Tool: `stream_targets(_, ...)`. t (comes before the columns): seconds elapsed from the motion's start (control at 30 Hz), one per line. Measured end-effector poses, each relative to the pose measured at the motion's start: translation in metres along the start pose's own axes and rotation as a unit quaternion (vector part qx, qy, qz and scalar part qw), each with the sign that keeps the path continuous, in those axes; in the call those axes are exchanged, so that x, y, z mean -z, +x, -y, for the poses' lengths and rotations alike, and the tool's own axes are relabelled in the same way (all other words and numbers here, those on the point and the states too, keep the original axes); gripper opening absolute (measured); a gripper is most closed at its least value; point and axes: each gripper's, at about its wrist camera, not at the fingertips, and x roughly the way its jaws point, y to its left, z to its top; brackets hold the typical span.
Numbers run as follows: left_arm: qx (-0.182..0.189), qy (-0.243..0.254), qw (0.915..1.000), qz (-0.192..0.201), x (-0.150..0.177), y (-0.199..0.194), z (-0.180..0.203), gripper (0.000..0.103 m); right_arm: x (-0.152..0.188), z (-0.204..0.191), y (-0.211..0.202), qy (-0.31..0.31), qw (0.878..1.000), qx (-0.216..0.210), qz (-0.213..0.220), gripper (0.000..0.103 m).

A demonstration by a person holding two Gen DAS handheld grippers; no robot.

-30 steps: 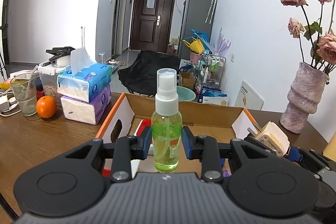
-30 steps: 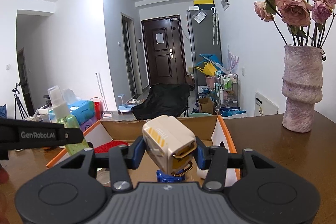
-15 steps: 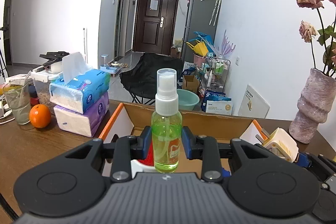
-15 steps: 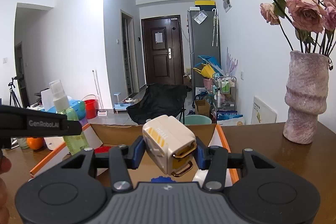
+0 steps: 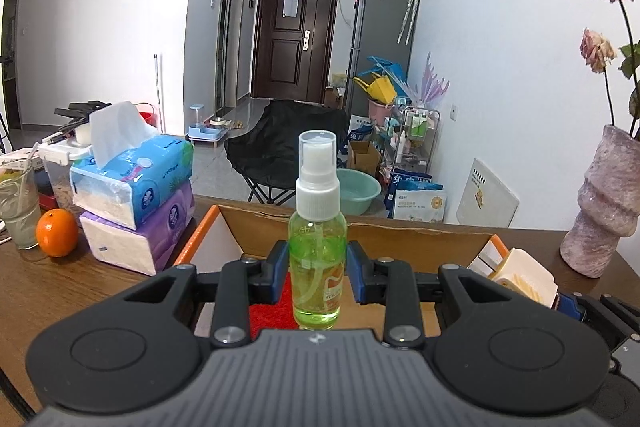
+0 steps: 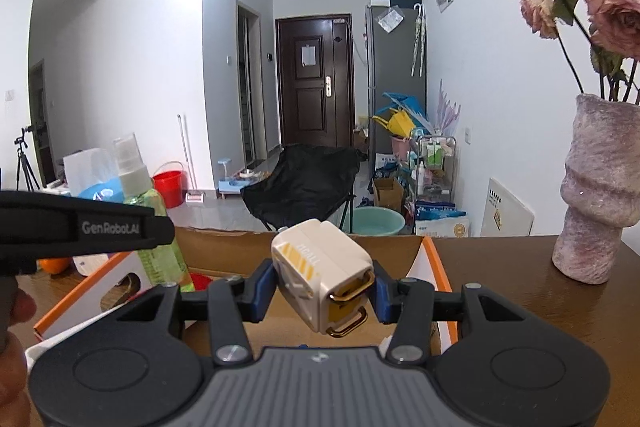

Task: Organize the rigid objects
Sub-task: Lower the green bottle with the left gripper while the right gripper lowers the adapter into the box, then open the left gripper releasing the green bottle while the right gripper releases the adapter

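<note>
My left gripper is shut on a green spray bottle with a white pump top, held upright over the open cardboard box. My right gripper is shut on a cream plug adapter with yellow stripes and brass prongs, held over the same box. The adapter also shows at the right in the left wrist view. The bottle and the left gripper's black side show at the left in the right wrist view. A red item lies in the box.
Two stacked tissue packs, an orange and a glass stand left of the box on the wooden table. A pink vase with dried roses stands right of the box. A black chair is beyond the table.
Both grippers have risen and drawn back a little with their objects held. The box sits lower in both views and less of its inside shows.
</note>
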Motion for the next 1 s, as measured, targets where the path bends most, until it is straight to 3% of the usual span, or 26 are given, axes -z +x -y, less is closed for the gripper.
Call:
stream_targets(0.63,-0.002,0.01,0.9997,-0.023,0.008,0.024,0.001,0.033,0.002,0.013,0.027,0.016,0.998,0.02,-0.049,0.048)
stream_targets(0.7,-0.006,0.008,0.9997,-0.02,0.007,0.023,-0.001,0.044,0.003,0.015,0.027,0.022,0.998,0.026,-0.051,0.054)
stream_targets(0.77,-0.015,0.004,0.9998,-0.013,0.006,0.019,-0.003,0.095,0.001,0.016,0.025,0.024,0.998,0.035,-0.048,0.091)
stream_targets(0.8,-0.028,0.002,0.9996,-0.005,0.006,0.016,-0.005,0.102,0.0,0.016,0.024,0.024,0.998,0.039,-0.042,0.097)
stream_targets(0.87,-0.046,0.002,0.9989,0.007,0.004,0.012,-0.008,0.103,-0.001,0.016,0.021,0.023,0.998,0.045,-0.036,0.101)
stream_targets(1.0,-0.044,-0.007,0.999,0.006,0.002,0.009,-0.017,0.103,0.0,0.016,0.022,0.022,0.998,0.041,-0.04,0.103)
